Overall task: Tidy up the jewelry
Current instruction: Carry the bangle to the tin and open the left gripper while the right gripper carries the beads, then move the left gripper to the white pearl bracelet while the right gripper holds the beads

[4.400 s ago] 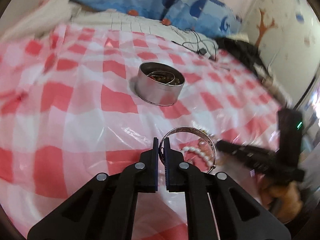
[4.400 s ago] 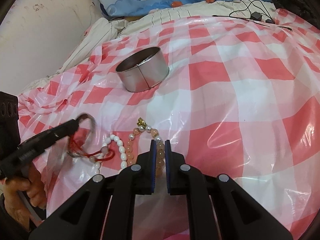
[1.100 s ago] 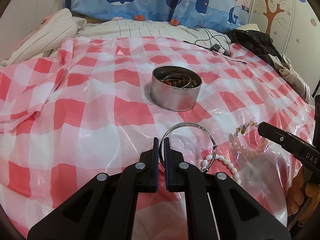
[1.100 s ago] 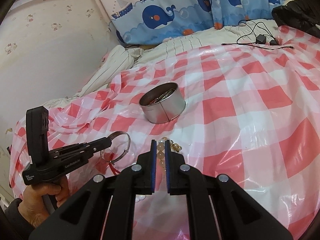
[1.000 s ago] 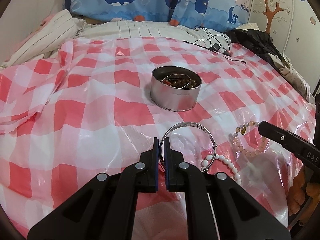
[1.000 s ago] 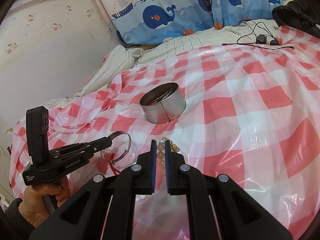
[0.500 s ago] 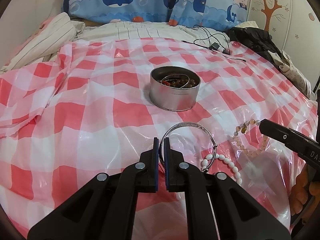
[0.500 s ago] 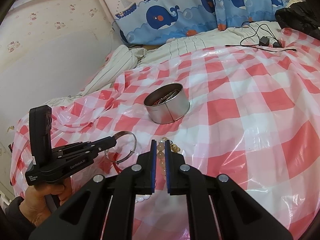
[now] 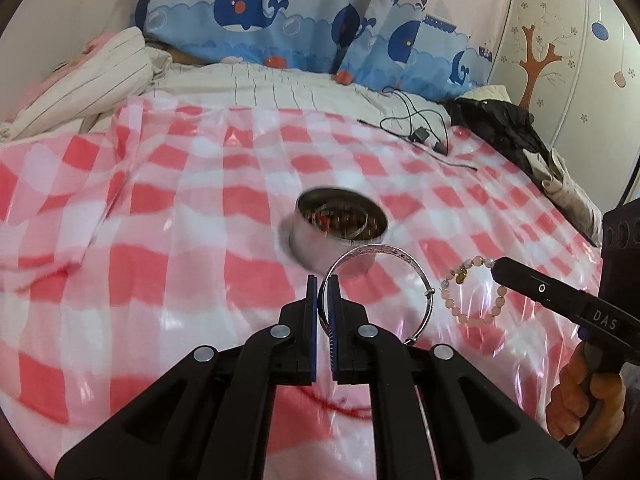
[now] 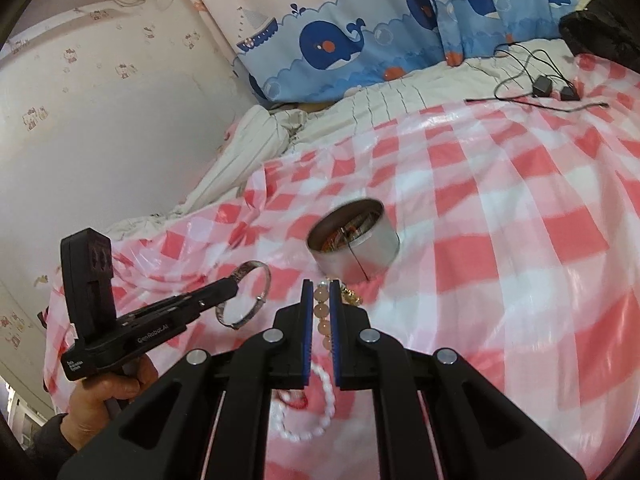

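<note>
My left gripper [image 9: 323, 280] is shut on a silver bangle [image 9: 384, 249], which stands up off the checked cloth in front of a round metal tin [image 9: 340, 236]. The tin holds several pieces of jewelry. My right gripper [image 10: 321, 286] is shut on a pink bead bracelet [image 10: 322, 312], lifted clear of the cloth; in the left wrist view the bracelet [image 9: 476, 292] hangs as a loop from the right gripper's tip. A white pearl bracelet [image 10: 316, 412] with a red cord lies on the cloth below the right gripper. The tin [image 10: 354, 236] sits just beyond both grippers.
A red-and-white checked plastic cloth [image 9: 160, 240] covers the bed. Black cables with adapters [image 9: 420, 132] lie at the far edge, dark clothing [image 9: 504, 128] at the far right. Whale-print pillows [image 9: 256, 20] line the wall. A striped blanket [image 9: 80, 88] is bunched at the far left.
Both grippers have risen, carrying the bangle and the pink bead bracelet up off the cloth. The pearl bracelet stays lying on the cloth.
</note>
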Motion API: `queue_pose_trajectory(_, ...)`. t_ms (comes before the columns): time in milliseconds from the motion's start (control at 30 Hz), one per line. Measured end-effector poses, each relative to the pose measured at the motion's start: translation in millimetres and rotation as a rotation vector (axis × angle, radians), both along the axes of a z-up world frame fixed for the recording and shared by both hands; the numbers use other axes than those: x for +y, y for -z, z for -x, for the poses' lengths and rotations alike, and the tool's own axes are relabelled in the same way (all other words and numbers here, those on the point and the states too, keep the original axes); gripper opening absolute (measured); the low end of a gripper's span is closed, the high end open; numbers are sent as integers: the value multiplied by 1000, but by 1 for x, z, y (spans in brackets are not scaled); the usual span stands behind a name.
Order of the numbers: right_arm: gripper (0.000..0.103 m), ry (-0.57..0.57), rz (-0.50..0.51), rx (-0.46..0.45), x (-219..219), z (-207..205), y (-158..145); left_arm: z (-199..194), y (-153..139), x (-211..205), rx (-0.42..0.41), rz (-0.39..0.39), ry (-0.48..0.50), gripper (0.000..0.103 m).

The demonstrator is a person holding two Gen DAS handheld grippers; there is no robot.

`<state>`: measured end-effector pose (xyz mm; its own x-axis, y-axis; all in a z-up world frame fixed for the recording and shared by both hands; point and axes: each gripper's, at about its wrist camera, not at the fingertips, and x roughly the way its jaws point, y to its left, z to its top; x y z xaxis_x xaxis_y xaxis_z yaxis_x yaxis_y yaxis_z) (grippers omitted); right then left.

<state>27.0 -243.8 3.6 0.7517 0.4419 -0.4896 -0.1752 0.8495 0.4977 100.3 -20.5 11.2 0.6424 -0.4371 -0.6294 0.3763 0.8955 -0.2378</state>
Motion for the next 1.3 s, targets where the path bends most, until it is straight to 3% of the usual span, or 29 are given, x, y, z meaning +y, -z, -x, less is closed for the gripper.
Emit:
queue_pose_trajectory(267,8,-47,-1,-43,-1,-55,-25,-51,-8,-31,-23,-22,16,4)
queue_pose_trajectory(500,8,-69,24,-44,9,-104,-25,-104,18,-61,32,-81,36,7)
queue_pose_trajectory(667,8,-106,-5,5,23,-135,-5,-95,18,-38,27,-115,22,11)
queue_pose_trajectory(767,10,-51,113,92,30,-148,9,-83,17,-24,45,-148,41,17)
queue_pose_trajectory(800,17,-27,148,113,30,-148,13,-74,15,-19,52,-155,59,21)
queue_pose_trajectory(900,24,23,156,137,16,-131,20,-36,15,-6,59,-140,118,38)
queue_pose_trajectory(1000,35,24,154,148,3,-94,21,2,26,-7,74,-173,186,44)
queue_pose_trajectory(1133,44,-13,166,175,0,-35,27,44,35,-23,36,-272,251,50)
queue_pose_trajectory(1300,58,-54,176,181,10,21,31,58,49,-46,9,-403,303,61)
